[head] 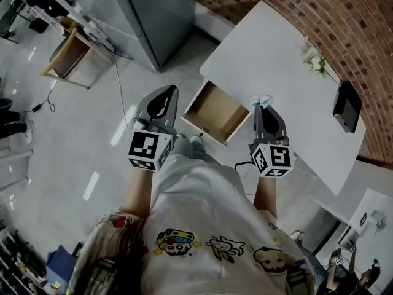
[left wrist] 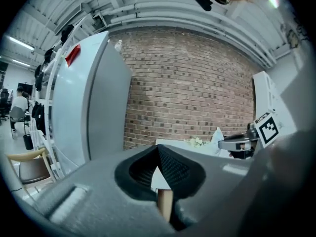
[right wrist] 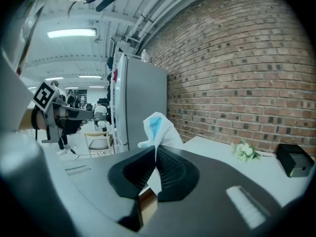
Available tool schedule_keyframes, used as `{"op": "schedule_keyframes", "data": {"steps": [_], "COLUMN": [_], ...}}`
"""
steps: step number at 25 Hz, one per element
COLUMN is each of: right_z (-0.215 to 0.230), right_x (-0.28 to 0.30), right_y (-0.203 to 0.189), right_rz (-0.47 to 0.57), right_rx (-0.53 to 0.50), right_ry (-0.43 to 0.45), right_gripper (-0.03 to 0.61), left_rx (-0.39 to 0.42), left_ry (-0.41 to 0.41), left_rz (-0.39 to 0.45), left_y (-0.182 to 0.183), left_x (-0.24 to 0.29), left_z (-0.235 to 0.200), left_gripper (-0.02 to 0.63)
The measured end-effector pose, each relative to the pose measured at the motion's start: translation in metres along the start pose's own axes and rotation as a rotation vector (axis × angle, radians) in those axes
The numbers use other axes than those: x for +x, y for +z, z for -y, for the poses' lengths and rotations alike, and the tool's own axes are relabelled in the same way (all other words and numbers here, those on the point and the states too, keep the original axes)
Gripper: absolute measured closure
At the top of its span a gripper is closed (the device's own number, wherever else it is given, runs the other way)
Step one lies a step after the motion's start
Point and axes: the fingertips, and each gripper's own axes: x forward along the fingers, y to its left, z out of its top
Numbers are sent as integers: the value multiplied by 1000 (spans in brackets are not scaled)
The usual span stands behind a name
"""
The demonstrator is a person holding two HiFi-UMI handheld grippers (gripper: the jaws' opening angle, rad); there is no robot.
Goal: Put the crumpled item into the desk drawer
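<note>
Holding the crumpled white-and-blue paper wad (right wrist: 159, 125) beside the open wooden desk drawer (head: 215, 112).
My right gripper (head: 263, 107) pinches the wad over the white desk's (head: 270, 54) edge; next, I judge, swing left over the drawer and release. My left gripper (head: 166, 96) hovers pressed together, empty.

The room is lit from above by long ceiling lamps (right wrist: 71, 32), seen high up and to the left of the right gripper (right wrist: 156, 151) fingers. White streaks of glare are thrown on the shiny floor (head: 61, 152), left of the left gripper (head: 167, 91). The head view is kept rather dim and grainy. Both gripper views are bent round at the edges (with black corners), and what lies just below the fingers is blurred. The crumpled item (right wrist: 158, 127) above the fingertips is seen fairly sharp.
</note>
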Motion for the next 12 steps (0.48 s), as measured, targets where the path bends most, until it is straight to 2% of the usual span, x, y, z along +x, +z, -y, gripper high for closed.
{"op": "schedule_keyframes", "data": {"steps": [7,12], "right_z": [17,21], "right_x": [-17,-24], "right_y": [-4,-14], "right_rz": [-25,-52], "right_rx": [30,64], "right_ry": [-135,-191], "right_gripper": [566,566], "left_rx": [53,71], "left_ry": [-179,-268], "left_rz": [-24,-48], "left_y": [13,12], "left_x": [43,64], "left_z": [14,25], "left_gripper": [615,614]}}
